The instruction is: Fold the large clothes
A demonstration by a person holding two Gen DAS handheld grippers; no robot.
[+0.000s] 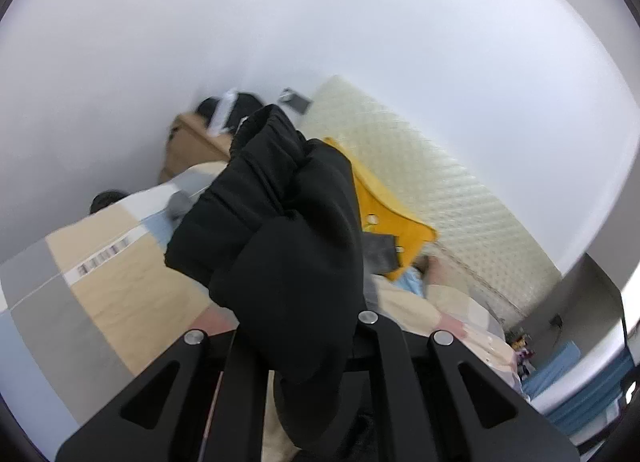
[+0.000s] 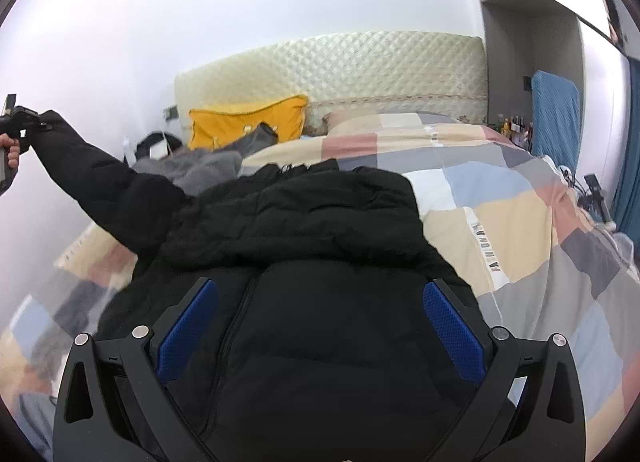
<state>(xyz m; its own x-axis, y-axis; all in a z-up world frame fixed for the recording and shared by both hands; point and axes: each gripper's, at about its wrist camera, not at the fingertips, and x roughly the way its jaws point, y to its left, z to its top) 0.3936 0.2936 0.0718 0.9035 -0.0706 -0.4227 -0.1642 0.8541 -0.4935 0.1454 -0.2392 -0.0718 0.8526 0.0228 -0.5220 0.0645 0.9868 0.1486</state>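
A large black padded jacket (image 2: 304,222) lies spread on a bed with a checked quilt (image 2: 520,222). My left gripper (image 1: 304,342) is shut on the end of the jacket's sleeve (image 1: 280,222), whose bunched fabric hides the fingertips. In the right wrist view the left gripper (image 2: 16,122) holds that sleeve (image 2: 100,178) stretched out and lifted at the far left. My right gripper (image 2: 320,326) is open, its blue pads (image 2: 452,326) on either side of the jacket's body, just above it.
A yellow bag (image 2: 248,122) leans against the quilted cream headboard (image 2: 340,62). Grey clothing (image 2: 196,170) lies beside the jacket. A wooden nightstand (image 1: 192,146) stands by the white wall. A blue chair back (image 2: 556,110) is at the right.
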